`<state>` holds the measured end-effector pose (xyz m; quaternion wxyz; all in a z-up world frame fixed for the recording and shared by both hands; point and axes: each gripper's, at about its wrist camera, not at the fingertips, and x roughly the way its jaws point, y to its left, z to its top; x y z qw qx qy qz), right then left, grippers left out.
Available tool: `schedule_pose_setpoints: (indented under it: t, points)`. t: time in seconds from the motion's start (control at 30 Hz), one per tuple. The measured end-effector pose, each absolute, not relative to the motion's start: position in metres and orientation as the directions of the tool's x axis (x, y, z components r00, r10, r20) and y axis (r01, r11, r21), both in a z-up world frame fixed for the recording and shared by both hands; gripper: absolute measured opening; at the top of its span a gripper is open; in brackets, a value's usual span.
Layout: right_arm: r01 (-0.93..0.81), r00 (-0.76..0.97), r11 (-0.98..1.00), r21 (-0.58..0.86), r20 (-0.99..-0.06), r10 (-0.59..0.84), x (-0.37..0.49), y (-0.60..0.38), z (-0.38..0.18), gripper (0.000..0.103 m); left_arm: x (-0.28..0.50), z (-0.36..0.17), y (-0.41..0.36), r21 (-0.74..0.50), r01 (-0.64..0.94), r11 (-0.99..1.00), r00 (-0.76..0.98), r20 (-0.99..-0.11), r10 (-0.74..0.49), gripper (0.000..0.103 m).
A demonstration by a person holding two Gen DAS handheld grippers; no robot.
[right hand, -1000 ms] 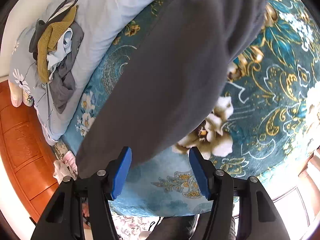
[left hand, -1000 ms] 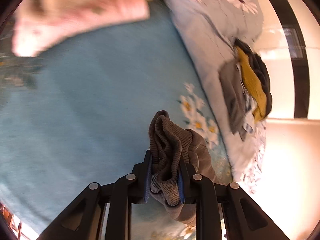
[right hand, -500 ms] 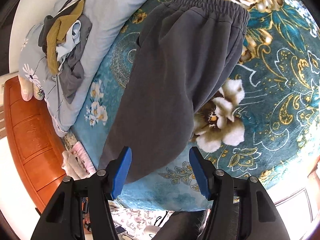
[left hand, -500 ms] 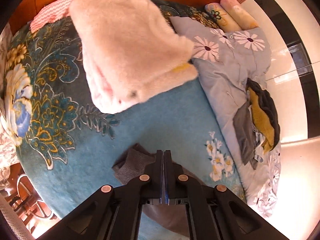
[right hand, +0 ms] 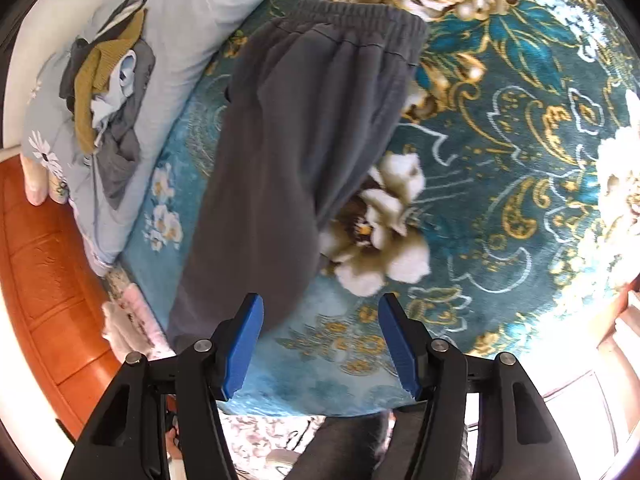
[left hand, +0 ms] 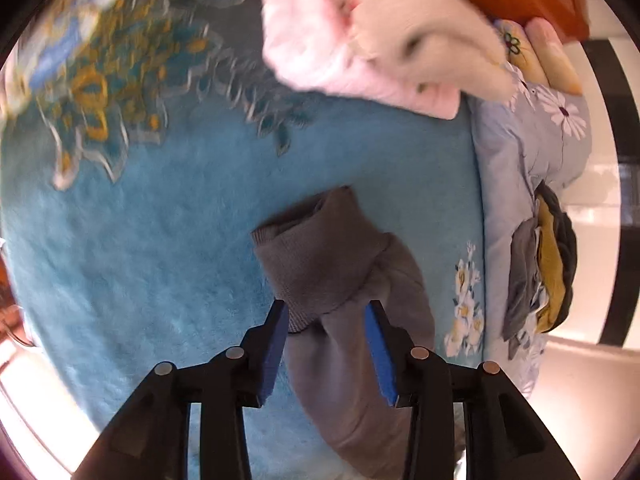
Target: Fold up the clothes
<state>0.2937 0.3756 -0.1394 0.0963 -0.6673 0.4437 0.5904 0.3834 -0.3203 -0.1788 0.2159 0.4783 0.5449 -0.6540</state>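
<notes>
Lying flat on the bed (right hand: 520, 160), the grey pants (right hand: 288, 152) have a cuff (left hand: 316, 256) between the left gripper (left hand: 326, 344) fingers, which just opened and hold nothing. The right gripper (right hand: 320, 344) fingers are wide open and empty, so the cuff might bunch up if grabbed crooked.

- My left gripper (left hand: 326, 344): tilted steeply down, jaws just been opening, now apart, gripping nothing.
- My right gripper (right hand: 320, 340): also angled down, jaws wide, empty.

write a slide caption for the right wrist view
Open right gripper hovers over grey sweatpants on the floral bedspread.
</notes>
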Motion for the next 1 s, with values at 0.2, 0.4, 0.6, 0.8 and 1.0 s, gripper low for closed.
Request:
schedule_pose_setpoints:
  t: [0.2,0.4,0.6,0.8,1.0]
  points:
    - [-0.677,-0.018,-0.657,0.332,-0.9,-0.436,0.292,0.362,-0.135,0.061,0.373,-0.214,-0.317,-0.533,0.772,-0.346,-0.469,-0.845,0.256,0.047]
    - [-0.6,0.055,-0.743,0.296,-0.912,-0.407,0.271,0.328,-0.134,0.061,0.36,-0.222,-0.315,-0.515,0.708,-0.482,-0.447,-0.856,0.258,0.049]
    - [-0.525,0.106,-0.798,0.297,-0.907,-0.408,0.248,0.289,-0.136,0.061,0.353,-0.221,-0.316,-0.49,0.698,-0.522,-0.426,-0.87,0.247,0.05]
    - [-0.465,0.15,-0.832,0.302,-0.899,-0.41,0.234,0.258,-0.139,0.061,0.349,-0.227,-0.322,-0.501,0.715,-0.487,-0.425,-0.865,0.266,0.058]
    - [-0.464,0.159,-0.834,0.298,-0.898,-0.41,0.234,0.245,-0.141,0.061,0.357,-0.233,-0.328,-0.567,0.73,-0.381,-0.492,-0.823,0.282,0.055]
